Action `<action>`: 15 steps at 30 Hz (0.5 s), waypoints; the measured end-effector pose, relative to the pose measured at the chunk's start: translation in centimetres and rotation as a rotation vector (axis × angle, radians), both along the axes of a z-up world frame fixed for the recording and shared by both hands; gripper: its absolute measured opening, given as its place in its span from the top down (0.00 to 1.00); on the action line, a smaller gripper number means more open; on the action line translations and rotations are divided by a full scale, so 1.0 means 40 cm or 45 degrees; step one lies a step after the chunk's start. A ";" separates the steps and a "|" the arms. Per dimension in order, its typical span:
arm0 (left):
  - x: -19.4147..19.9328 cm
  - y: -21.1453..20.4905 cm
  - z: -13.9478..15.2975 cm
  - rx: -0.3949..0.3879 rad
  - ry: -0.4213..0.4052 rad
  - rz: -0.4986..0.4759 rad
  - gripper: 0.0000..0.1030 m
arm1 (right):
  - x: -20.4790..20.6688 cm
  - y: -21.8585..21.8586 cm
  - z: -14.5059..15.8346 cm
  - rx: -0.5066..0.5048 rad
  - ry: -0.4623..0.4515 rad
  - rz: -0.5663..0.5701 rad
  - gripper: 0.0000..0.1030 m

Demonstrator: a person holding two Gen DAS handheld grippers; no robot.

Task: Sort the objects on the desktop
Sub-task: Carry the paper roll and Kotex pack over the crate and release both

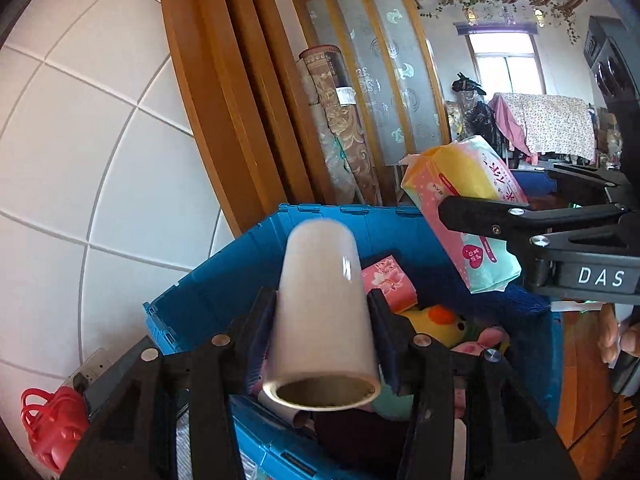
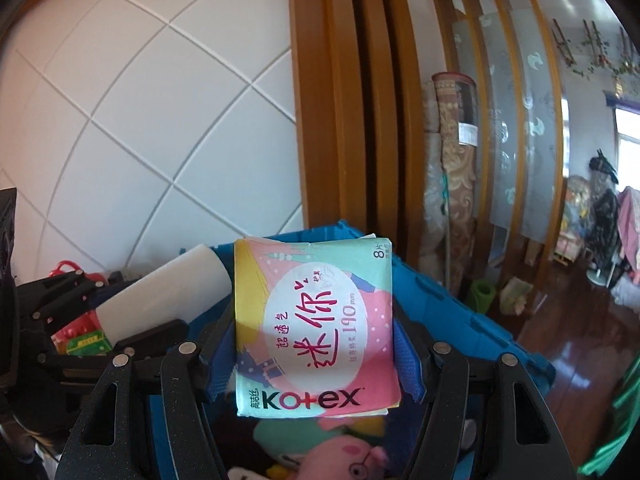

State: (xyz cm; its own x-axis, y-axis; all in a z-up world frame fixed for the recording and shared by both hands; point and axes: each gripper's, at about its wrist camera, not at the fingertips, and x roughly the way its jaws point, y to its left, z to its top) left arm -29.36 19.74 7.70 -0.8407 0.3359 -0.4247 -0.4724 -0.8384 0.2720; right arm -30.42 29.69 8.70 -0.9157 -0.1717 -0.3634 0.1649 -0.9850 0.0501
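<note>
so, both loads hang over the open blue plastic crate (image 1: 224, 268). left gripper (image 1: 324, 316): its jaws flank a white glossy roll on a cardboard core (image 1: 324, 300) at mid-length, whether the pads press i cannot tell. roll looks light, stiff, slick-skinned; a hold across the middle suits it, not the hollow end. right gripper (image 2: 314, 344) clamped on a flat pastel plastic-wrapped kotex pad packet (image 2: 314, 320) by its side edges. packet reads soft, light, crushable, film slippery. below in the crate: plush toys (image 1: 440, 322), a pink floral packet (image 1: 388, 282).
</note>
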 end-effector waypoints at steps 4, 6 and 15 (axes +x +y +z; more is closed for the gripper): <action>-0.029 0.026 0.008 -0.015 0.049 0.116 0.01 | -0.031 0.033 0.008 -0.007 -0.015 -0.076 0.09; -0.021 0.023 0.015 0.016 0.062 0.130 0.01 | -0.018 0.046 0.023 -0.020 0.038 -0.115 0.02; 0.025 -0.017 -0.011 0.049 0.043 0.195 0.01 | 0.005 0.053 0.034 -0.028 0.071 -0.090 0.02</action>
